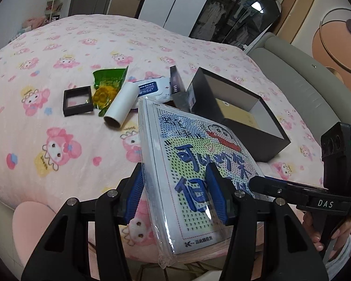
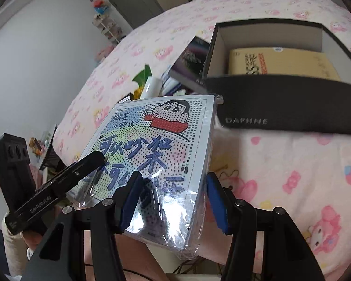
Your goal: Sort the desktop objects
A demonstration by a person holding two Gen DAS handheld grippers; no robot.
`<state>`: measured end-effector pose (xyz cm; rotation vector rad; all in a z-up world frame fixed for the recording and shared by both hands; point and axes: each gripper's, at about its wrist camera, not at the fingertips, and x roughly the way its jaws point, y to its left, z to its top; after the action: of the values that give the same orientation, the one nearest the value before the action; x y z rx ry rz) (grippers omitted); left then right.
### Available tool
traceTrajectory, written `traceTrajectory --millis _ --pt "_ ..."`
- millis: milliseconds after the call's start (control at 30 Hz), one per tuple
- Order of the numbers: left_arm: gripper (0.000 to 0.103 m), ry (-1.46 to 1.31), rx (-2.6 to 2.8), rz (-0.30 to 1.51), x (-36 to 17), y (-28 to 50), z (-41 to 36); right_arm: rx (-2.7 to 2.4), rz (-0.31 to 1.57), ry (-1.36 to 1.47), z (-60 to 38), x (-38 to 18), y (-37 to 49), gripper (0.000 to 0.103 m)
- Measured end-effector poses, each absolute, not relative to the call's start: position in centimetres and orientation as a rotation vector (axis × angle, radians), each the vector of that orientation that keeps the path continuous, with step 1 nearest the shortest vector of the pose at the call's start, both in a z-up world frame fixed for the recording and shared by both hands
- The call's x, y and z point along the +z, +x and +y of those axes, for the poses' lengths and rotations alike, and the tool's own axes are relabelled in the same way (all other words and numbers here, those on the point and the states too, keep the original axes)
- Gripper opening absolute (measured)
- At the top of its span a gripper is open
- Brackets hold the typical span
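the left gripper [image 1: 177, 192] and right gripper [image 2: 173, 201] both clamped the wrapped pad [image 1: 198, 175] aloft near the black box [image 1: 245, 126]; one yellow book [image 2: 280, 63] lay inside; the tube [image 1: 122, 104], frame [image 1: 77, 100], green packet [image 1: 107, 79] remained unsorted.

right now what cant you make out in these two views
- Yellow book in the black box, right wrist view: its lower part sits behind the box's front wall, and the print is blurred.
- Wet wipes pack, left wrist view: partly covered by the white roll and the cartoon packet; label too small.
- Cartoon packet's underside: faces away in both views.
- Dark booklet beside the box: blurred.
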<state>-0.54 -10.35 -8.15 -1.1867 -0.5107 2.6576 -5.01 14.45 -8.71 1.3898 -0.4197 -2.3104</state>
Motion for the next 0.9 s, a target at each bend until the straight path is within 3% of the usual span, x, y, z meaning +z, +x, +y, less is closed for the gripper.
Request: traceTrajectory --millis 467,900 --pt "0.054 -1.083 2.572 -0.430 -3.8 -6.2 -4.7 -2.488 -0.419 1.272 19.8 -4.1 -5.9 0.052" --pt "0.054 -1.114 2.465 -0.453 -5.0 -13.8 1.0 -2.603 -0.438 1.269 25.2 -3.9 -9.2 0.052"
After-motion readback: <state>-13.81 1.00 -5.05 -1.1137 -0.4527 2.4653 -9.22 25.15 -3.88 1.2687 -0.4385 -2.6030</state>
